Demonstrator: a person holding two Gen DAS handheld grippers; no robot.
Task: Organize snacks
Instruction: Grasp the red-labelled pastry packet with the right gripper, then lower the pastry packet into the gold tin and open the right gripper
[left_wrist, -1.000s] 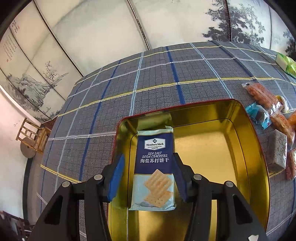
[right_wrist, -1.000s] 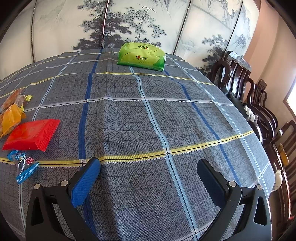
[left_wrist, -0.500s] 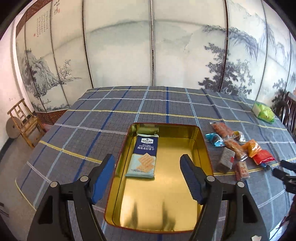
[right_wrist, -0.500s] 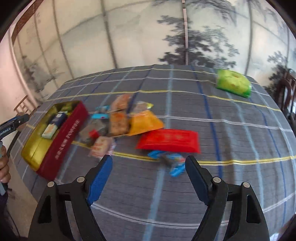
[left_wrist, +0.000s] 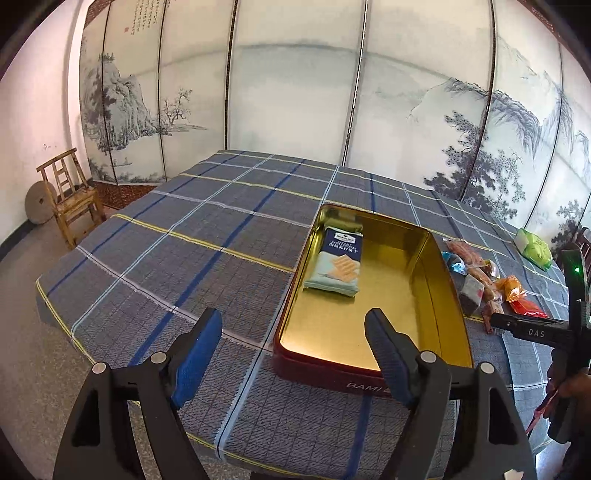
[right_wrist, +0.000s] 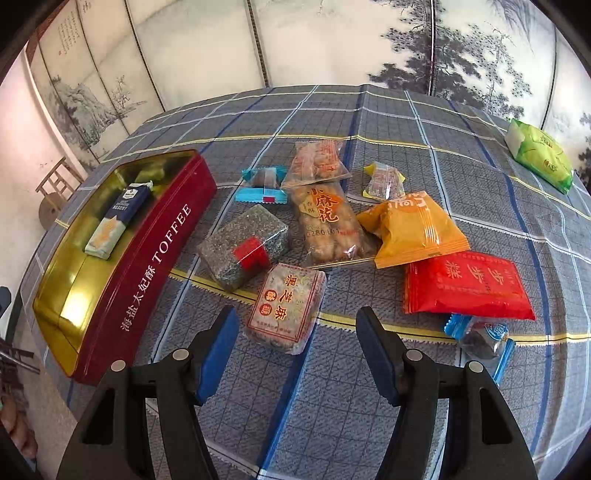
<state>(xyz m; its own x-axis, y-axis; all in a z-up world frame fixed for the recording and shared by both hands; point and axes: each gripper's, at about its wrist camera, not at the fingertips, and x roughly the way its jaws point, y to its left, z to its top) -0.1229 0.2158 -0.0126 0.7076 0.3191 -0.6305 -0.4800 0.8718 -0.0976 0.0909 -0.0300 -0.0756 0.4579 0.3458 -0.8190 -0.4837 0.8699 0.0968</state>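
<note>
Right wrist view: right gripper (right_wrist: 293, 341) spread, empty, sesame cake (right_wrist: 286, 306) at 12 o'clock. Left gripper (left_wrist: 293, 341) spread, empty; tin (left_wrist: 373, 354) at 1 o'clock holds crackers (left_wrist: 338, 264).

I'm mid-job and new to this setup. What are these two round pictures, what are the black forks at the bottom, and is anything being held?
There is no robot arm: a person holds one hand-held gripper in each hand, and each carries a fisheye camera looking along its two blue-padded fingers.

The left wrist view shows the left gripper, open and empty, in front of the red toffee tin on the plaid tablecloth. One cracker packet lies inside the tin.

The right wrist view shows the right gripper, also open and empty, above loose snacks: a sesame cake packet nearest its fingers, an orange bag, a red packet and others.
</note>
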